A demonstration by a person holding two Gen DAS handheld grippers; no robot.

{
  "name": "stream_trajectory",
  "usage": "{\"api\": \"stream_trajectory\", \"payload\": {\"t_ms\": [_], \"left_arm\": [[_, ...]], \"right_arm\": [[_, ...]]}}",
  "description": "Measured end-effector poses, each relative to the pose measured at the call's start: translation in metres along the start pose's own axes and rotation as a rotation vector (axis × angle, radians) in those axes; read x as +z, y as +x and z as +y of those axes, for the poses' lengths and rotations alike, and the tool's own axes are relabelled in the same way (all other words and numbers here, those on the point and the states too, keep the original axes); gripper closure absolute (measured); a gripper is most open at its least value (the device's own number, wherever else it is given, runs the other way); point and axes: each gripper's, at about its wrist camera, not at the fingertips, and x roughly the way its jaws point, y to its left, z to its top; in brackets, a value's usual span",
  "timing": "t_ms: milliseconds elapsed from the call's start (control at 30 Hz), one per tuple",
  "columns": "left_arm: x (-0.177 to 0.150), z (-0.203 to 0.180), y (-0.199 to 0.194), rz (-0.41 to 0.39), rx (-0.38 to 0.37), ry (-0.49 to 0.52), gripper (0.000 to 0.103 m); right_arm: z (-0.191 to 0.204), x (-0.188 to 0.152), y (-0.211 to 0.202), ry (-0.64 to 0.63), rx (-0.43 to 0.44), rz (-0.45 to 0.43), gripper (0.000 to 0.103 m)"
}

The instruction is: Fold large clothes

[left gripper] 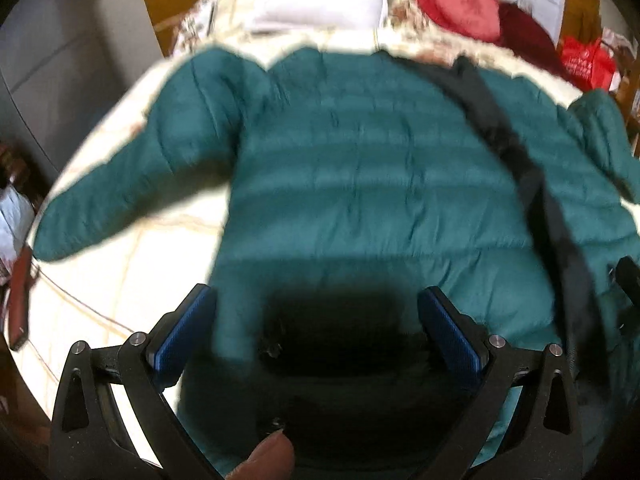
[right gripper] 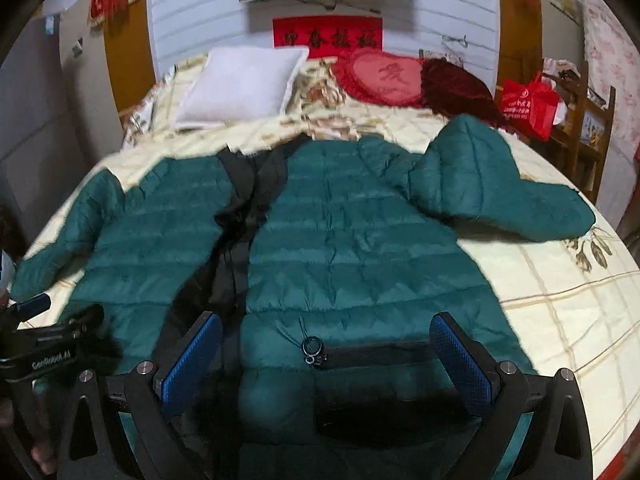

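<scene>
Ahead of both claws, a green jacket (right gripper: 352,240) lies spread front-up on the bed (right gripper: 560,300), unzipped, with its dark lining (right gripper: 236,216) showing down the middle and one sleeve out to each side. The left claw (left gripper: 316,332) is wide open with nothing between its blue pads, hovering over the jacket's hem beside its left sleeve (left gripper: 132,184), though this view is blurred. The right claw (right gripper: 326,360) is wide open too and holds nothing; a pocket zip (right gripper: 312,347) lies between its fingers, the right sleeve (right gripper: 500,188) ahead to its right, a white pillow (right gripper: 240,84) and red cushion (right gripper: 384,76) far beyond.
</scene>
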Motion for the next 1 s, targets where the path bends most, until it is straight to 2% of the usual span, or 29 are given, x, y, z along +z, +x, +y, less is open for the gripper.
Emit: {"api": "stream_trajectory", "payload": {"t_ms": [167,333,633,767,867,1000], "left_arm": [[-0.002,0.01,0.007,0.029,-0.052,-0.051,0.0],[-0.013,0.013,0.006,0.005,-0.078,-0.087,0.0],[-0.013,0.006,0.007,-0.017,-0.026,-0.049,0.0],[-0.012,0.012,0.003,-0.006,-0.034,-0.06,0.0],[-0.013,0.04,-0.019,-0.041,-0.024,-0.107,0.0],[-0.012,0.111,-0.038,-0.076,-0.04,-0.212,0.0]], "right_arm": [[-0.002,-0.007,0.028,0.037,0.023,0.118,0.0],[0.006,-0.015,0.044,-0.044,-0.014,0.174,0.0],[0.006,-0.021,0.046,-0.069,-0.033,0.161,0.0],[0.006,-0.019,0.043,-0.065,-0.023,0.159,0.0],[0.0,-0.017,0.025,-0.041,-0.007,0.103,0.0],[-0.008,-0.018,-0.029,-0.049,-0.008,-0.079,0.0]]}}
